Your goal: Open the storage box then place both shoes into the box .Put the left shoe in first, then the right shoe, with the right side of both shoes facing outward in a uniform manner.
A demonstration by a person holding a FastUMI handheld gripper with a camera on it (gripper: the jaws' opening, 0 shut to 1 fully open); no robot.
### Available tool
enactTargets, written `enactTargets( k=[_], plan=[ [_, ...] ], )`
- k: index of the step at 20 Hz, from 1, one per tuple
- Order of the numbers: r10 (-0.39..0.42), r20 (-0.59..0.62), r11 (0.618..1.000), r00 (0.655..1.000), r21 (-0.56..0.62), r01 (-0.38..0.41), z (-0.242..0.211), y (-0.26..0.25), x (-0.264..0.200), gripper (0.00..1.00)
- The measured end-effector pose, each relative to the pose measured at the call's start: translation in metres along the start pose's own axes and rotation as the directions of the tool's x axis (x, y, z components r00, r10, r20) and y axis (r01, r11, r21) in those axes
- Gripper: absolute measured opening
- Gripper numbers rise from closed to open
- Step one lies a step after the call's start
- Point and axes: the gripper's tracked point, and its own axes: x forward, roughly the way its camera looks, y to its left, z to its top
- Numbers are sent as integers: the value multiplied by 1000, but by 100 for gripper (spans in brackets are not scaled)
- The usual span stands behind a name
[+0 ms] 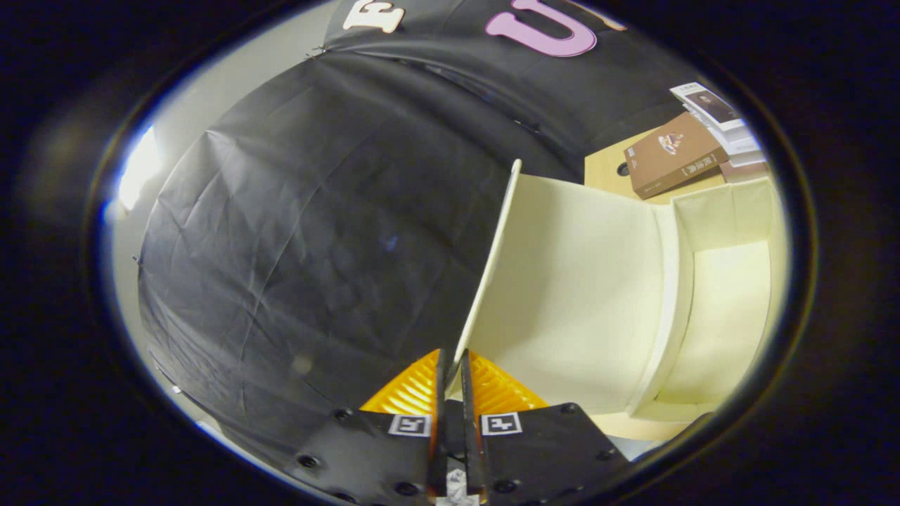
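The claw [453,372] is clenched on the free edge of the storage box's lid [562,281]: both fingers press on the thin cream panel, one on each face, with next to no gap between them. From the fingertips the lid's edge runs straight ahead and away, standing up on edge, and its broad inner face spreads out to the right of the claw.

The storage box [724,309] itself lies to the right of and beyond the fingers, joined to the lid along a fold. It is cream inside, open, and its floor and side walls are bare to view.

Further beyond the box, on the pale wooden desk [605,169], a brown book [671,154] lies flat with a small picture and some light writing on its cover; the writing is too small to read. Just beside it, to its right, sits a short stack of books [724,123] whose top cover carries a dark picture, its print likewise too small to make out.

To the left of the claw and ahead of it hangs the black cloth wall [316,232] of the booth, creased and close. The raised lid stands between the claw and the left part of the box.
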Motion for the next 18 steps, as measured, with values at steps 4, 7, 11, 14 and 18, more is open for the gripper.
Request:
enactTargets(
  k=[4, 7, 11, 14, 18],
  plan=[
    [17, 2, 1000, 1000, -15, -17, 3, 6, -7, 70],
    [-16, 36, 999, 999, -41, 17, 15, -2, -23, 91],
    [-54, 93, 995, 994, -77, 61, 40, -13, -59, 99],
    [-78, 155, 990, 985, -103, 95, 68, -23, -98, 99],
    [-102, 211, 987, 972, -103, 126, 104, -45, -154, 99]
  ],
)
